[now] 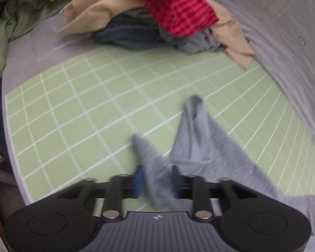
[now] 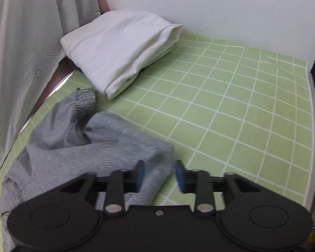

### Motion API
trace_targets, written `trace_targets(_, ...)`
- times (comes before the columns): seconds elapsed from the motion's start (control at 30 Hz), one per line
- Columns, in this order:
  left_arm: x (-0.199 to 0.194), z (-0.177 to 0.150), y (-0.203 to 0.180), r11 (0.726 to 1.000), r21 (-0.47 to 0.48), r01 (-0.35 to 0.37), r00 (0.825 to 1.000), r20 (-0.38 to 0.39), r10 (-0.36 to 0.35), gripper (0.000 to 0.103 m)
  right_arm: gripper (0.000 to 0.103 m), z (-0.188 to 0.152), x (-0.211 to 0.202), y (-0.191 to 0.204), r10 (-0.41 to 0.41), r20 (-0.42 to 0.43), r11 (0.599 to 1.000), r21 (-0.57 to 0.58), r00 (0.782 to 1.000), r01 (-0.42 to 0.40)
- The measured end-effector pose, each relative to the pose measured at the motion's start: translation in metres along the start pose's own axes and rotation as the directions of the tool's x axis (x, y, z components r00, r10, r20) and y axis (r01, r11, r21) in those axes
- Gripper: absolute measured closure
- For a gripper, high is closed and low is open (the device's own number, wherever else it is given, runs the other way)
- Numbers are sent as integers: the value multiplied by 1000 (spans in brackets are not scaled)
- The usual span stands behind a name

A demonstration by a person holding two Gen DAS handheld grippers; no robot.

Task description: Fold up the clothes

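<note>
Claws (image 1: 156, 181) (both parted) over grey garment (image 1: 199, 147)

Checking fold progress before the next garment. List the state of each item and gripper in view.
grey garment: crumpled on the mat, unfolded
white garment: folded, set aside
clothes pile: heaped, unfolded
left gripper: jaws apart, grey cloth between them, unpressed
right gripper: jaws apart, grey cloth's edge between them, unpressed
</note>
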State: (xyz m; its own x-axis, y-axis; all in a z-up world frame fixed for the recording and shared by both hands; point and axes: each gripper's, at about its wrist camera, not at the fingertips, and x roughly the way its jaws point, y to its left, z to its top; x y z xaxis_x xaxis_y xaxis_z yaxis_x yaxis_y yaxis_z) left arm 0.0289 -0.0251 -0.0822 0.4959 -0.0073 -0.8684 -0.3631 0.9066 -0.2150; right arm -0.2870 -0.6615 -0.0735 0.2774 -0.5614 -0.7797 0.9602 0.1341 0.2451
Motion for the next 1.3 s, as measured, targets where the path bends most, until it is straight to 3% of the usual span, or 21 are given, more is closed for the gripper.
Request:
trace_targets(0.03, -2, 4, -4, 1000, 12, 17, 1000, 20, -18, 58, 63, -1, 0, 4, 10, 1, 1000, -7, 1000, -10)
trace_targets(0.17, -2, 20, -31, 992, 122, 45, 996, 66, -53, 34, 57, -5, 1, 26, 33, 3, 997, -67, 999, -32)
trace_targets(0.3, 27, 34, -58, 980, 195, 29, 999, 25, -35, 33, 53, -12, 8, 41, 39, -32, 994, -101, 999, -42)
trace_targets(0.4, 45, 39, -71, 980, 195, 48, 999, -15, -46, 32, 46, -18, 13, 51, 41, -59, 991, -122, 997, -48)
trace_targets(0.5, 58, 40, -83, 979, 193, 63, 998, -42, -56, 21, 43, -23, 17, 58, 31, -75, 990, -133, 997, -41)
trace_targets(0.77, 85, 37, -104, 982, 185, -41, 997, -62, 53, 21, 43, -32, 22, 68, 26, -109, 987, -158, 994, -43)
trace_targets(0.87, 85, 32, -112, 967, 240, -91, 994, -32, 102, 28, 43, -34, 21, 69, 31, -112, 986, -162, 993, -49)
trace_targets(0.93, 82, 27, -115, 956, 268, -122, 992, 12, 123, 45, 43, -35, 19, 69, 37, -110, 986, -159, 993, -55)
trace_targets(0.97, 79, 25, -115, 955, 271, -119, 993, 24, 117, 65, 43, -35, 17, 68, 43, -107, 986, -154, 993, -59)
trace_targets(1.0, 74, 25, -113, 960, 260, -102, 995, 24, 99, 101, 43, -36, 16, 67, 49, -105, 987, -150, 993, -64)
trace_targets(1.1, 56, 28, -100, 984, 179, -13, 1000, -6, 15, 100, 44, -39, 7, 62, 70, -95, 985, -150, 993, -84)
trace_targets(1.2, 20, 22, -90, 983, 181, 34, 998, 54, -45, 100, 44, -43, 1, 57, 88, -95, 981, -167, 992, -103)
trace_targets(1.3, -18, 7, -68, 983, 157, 94, 992, 65, -105, 100, 44, -50, -3, 49, 99, -111, 977, -179, 989, -118)
